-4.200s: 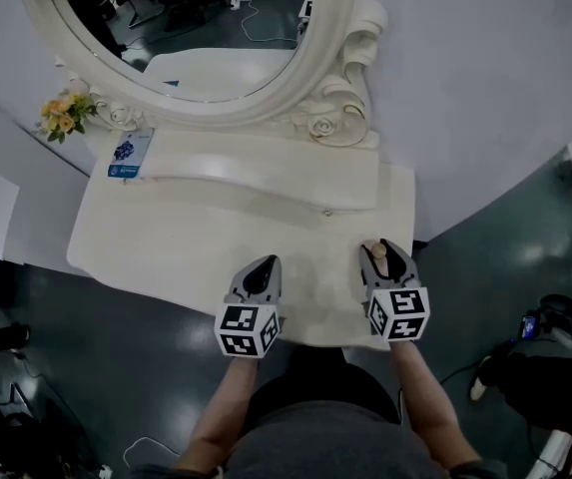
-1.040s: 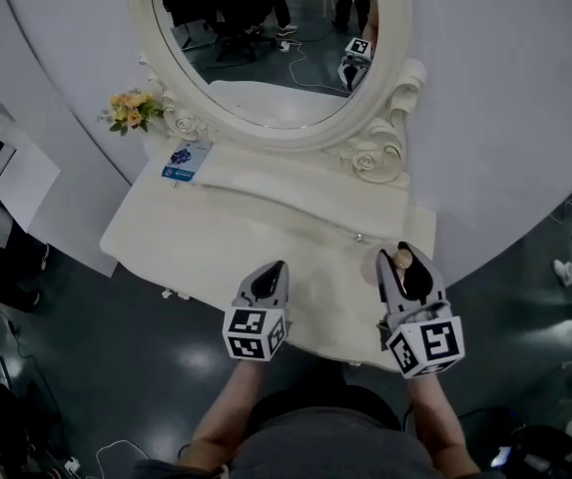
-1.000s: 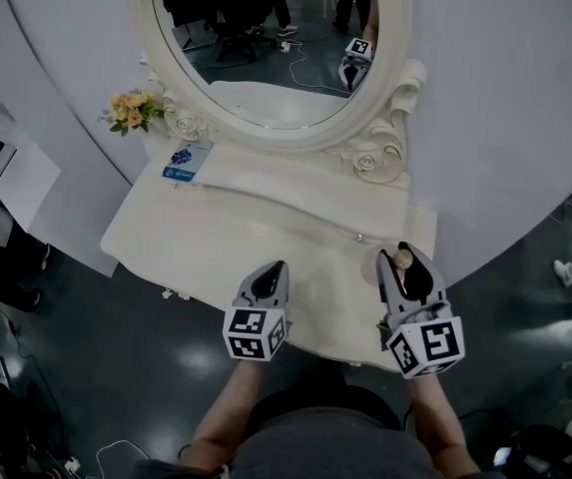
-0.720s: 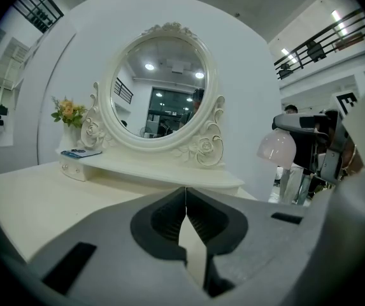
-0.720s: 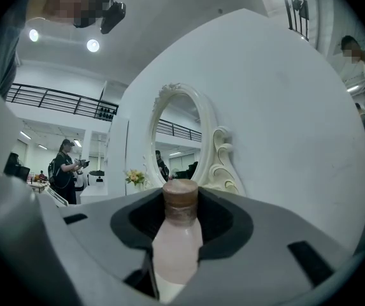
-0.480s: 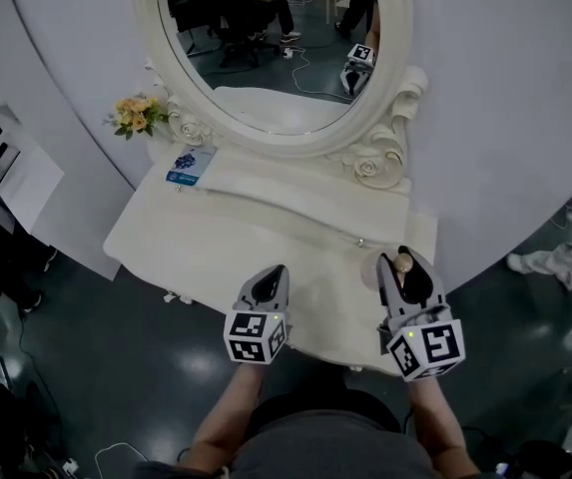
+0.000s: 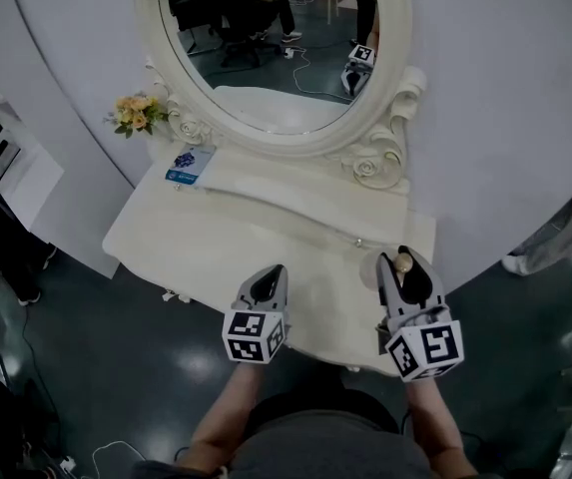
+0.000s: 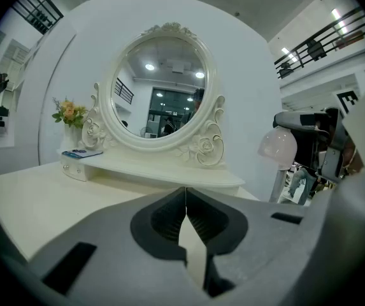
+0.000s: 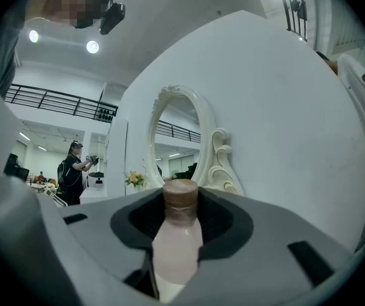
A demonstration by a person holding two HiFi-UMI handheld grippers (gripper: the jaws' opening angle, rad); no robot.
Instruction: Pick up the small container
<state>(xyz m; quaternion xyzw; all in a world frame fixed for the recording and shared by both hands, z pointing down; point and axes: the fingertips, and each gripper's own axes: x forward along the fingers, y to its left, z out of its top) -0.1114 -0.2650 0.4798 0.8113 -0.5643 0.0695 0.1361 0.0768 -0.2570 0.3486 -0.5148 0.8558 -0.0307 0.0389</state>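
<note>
The small container (image 9: 177,238) is a pale pink bottle with a brown cap (image 7: 402,261). My right gripper (image 9: 181,217) is shut on its body, and the cap sticks out beyond the jaws. In the head view this right gripper (image 7: 399,255) hovers over the right front of the white vanity table (image 7: 196,238). From the left gripper view, the bottle's rounded end (image 8: 278,144) hangs above the tabletop. My left gripper (image 7: 274,270) is over the table's front edge, its jaws (image 8: 185,199) shut with nothing in them.
An oval mirror (image 7: 276,38) in a carved white frame stands behind a raised shelf (image 7: 295,193). Yellow flowers (image 7: 134,114) and a blue card (image 7: 188,165) are at the shelf's left end. A person (image 9: 71,171) stands far off. Dark floor surrounds the table.
Both grippers stay where they were, the right one still closed on the bottle. The head view has shifted slightly, and a person's legs now show at the right edge.
</note>
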